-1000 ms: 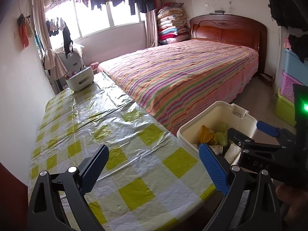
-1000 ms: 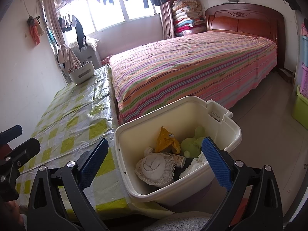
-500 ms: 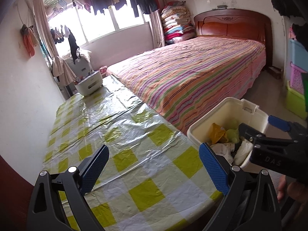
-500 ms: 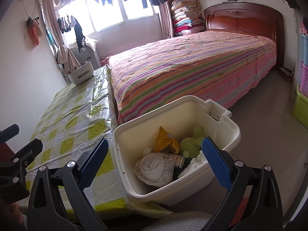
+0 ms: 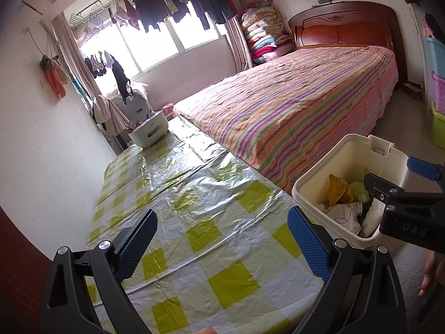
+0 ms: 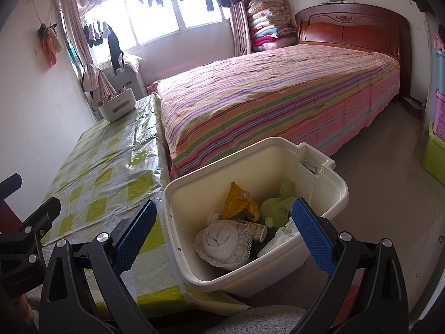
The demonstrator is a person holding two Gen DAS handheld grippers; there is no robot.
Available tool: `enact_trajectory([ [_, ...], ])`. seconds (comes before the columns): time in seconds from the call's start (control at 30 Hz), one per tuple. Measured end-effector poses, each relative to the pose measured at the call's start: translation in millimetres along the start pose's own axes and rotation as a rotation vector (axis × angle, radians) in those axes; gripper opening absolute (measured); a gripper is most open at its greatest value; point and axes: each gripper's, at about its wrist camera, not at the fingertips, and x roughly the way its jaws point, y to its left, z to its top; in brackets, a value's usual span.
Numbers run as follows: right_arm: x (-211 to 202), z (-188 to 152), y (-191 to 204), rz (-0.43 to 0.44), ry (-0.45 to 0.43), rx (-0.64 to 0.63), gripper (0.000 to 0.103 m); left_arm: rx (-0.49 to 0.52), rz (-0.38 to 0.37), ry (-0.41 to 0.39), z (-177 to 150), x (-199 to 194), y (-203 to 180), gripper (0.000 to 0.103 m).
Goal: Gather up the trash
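Observation:
A cream plastic bin [image 6: 331,194] stands on the floor at the table's right edge. Inside lie a yellow snack bag [image 6: 239,201], a green soft toy [image 6: 275,207], a rolled white cloth on lace [image 6: 222,238] and white paper [image 6: 281,236]. My right gripper [image 6: 222,228] hovers open above the bin with nothing between its fingers. My left gripper [image 5: 222,236] is open and empty over the yellow-checked tablecloth [image 5: 194,194]. The bin [image 5: 345,150] shows at the right of the left wrist view, with the right gripper's body [image 5: 403,203] over it.
A white caddy [image 5: 148,132] sits at the table's far end by the window. A striped bed [image 6: 278,97] runs along the table's right side. Coloured storage boxes [image 6: 436,144] stand on the tiled floor at the far right.
The left gripper has tilted upward and drifted a little, so the table and bin sit lower in its view. The right gripper has barely moved. Both stay open.

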Motion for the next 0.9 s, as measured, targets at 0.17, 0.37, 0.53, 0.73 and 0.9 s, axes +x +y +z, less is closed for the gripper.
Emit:
enact_trajectory([
  [0.17, -0.2, -0.2, -0.2, 0.000, 0.000, -0.001, 0.096, 0.001, -0.006, 0.005, 0.0, -0.6, 0.2, 0.092],
  [0.37, -0.5, -0.3, -0.3, 0.000, 0.000, 0.000, 0.096, 0.003, -0.004, 0.000, 0.4, -2.2, -0.1, 0.092],
  [0.53, -0.3, -0.1, 0.1, 0.000, 0.001, 0.001, 0.096, 0.014, 0.028, -0.013, 1.4, -3.2, -1.5, 0.092],
  [0.73, 0.4, -1.7, 0.2, 0.001, 0.004, 0.001, 0.096, 0.045, 0.093, -0.050, 1.3, -7.1, -5.6, 0.092],
  [0.9, 1.9, -3.8, 1.1, 0.005, 0.008, -0.004, 0.096, 0.053, 0.069, -0.058, 0.7, -10.0, -7.7, 0.093],
])
